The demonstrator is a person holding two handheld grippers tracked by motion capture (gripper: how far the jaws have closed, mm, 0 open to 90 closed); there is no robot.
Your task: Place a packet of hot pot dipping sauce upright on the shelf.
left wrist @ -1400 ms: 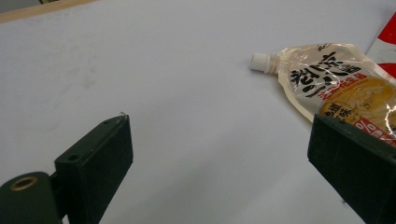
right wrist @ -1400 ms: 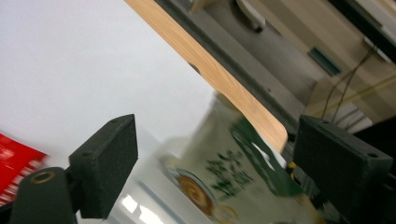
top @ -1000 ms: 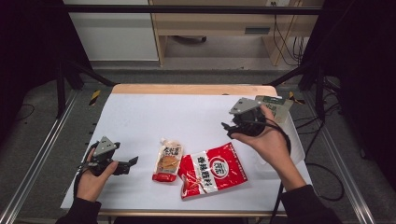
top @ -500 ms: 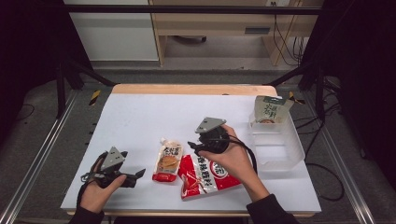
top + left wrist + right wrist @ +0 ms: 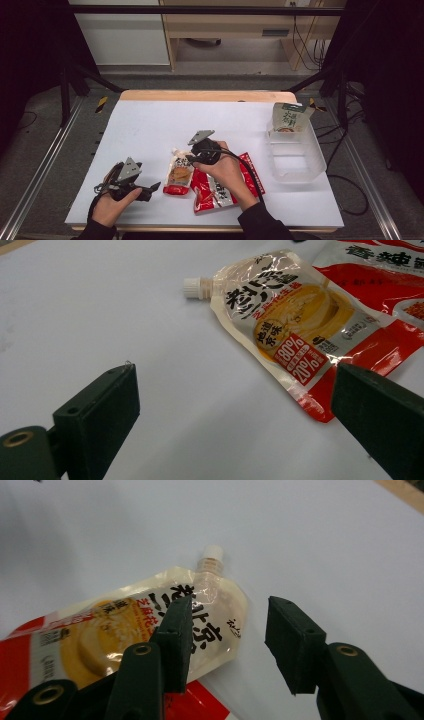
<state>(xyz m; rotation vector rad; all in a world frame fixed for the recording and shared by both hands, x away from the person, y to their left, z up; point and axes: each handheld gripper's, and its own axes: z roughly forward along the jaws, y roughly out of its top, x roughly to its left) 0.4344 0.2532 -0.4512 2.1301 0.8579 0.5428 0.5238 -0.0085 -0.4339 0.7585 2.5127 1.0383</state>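
A spouted pouch (image 5: 179,172) with a white cap, yellow print and a red bottom lies flat on the white table, overlapping a red snack packet (image 5: 220,186). My right gripper (image 5: 192,159) hovers low over the pouch's cap end. In the right gripper view its jaws have just been closing and stand open (image 5: 229,611), one over the pouch (image 5: 100,640), the other over bare table, with the pouch's edge between them and the pads clear of it. My left gripper (image 5: 152,189) rests open left of the pouch. The left gripper view has its jaws wide (image 5: 235,372), nothing between, pouch (image 5: 280,325) ahead.
A clear plastic tub (image 5: 300,165) stands at the right of the table, with a green and white carton (image 5: 290,117) upright at its far end. The red packet (image 5: 390,270) lies beyond the pouch. The table's wooden far edge (image 5: 205,95) and metal side rails border the white mat.
The right hand swung from the carton by the tub leftward and down to the pouch, its jaws narrowing. The left hand slid a little toward the pouch.
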